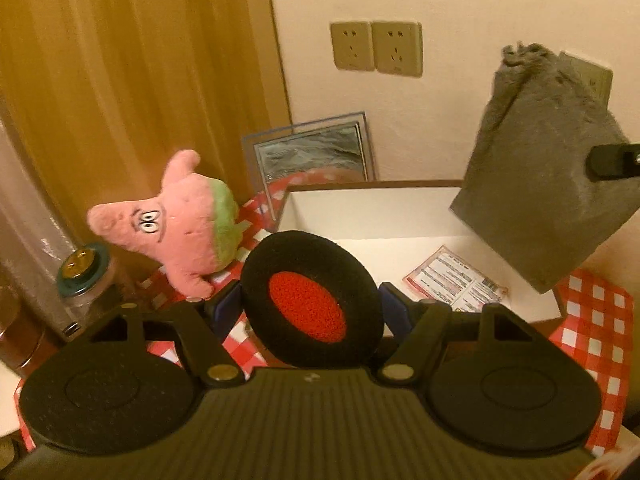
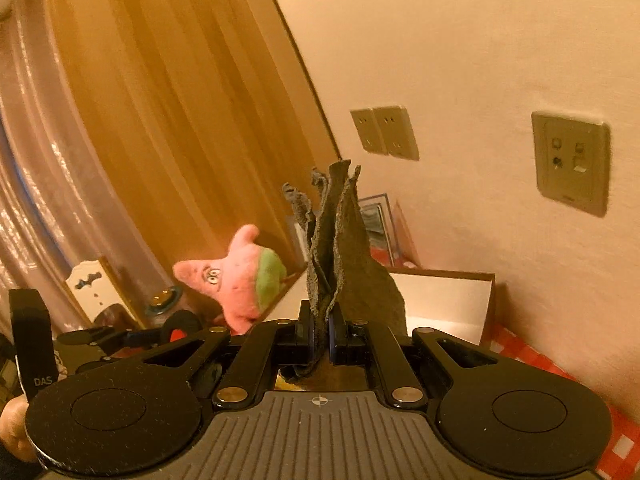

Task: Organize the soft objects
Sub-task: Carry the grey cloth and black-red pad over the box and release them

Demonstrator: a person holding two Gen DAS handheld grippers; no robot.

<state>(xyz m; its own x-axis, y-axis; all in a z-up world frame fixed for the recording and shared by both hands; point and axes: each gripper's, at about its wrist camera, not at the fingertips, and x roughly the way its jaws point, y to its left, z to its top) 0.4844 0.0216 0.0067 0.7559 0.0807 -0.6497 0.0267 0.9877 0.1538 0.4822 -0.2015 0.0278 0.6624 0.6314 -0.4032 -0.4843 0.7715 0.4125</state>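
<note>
In the left wrist view, a round black foam pad with a red centre is gripped between the 2 fingers of the left gripper, tilted and held above the near left corner of an open white box; a printed leaflet is seen lying flat on the box floor, toward its near right corner; a pink star plush with green shorts is propped just beside the box's left wall, on the red checked tablecloth; a grey cloth is seen hanging over the right side of the box, pinched at its right edge by a black finger; a glass jar with a dark lid is set near the left edge of the cloth-covered table; a framed picture is leant against the wall behind the box's far left corner; 2 sockets are mounted on the wall above.

In the right wrist view, the right gripper is clamped on the grey cloth, whose folds are stood upright between the fingers; the white box is seen beyond it, and the plush beside the box's left wall; the left gripper with the foam pad is seen low at left; a switch plate is fixed to the wall at right.
</note>
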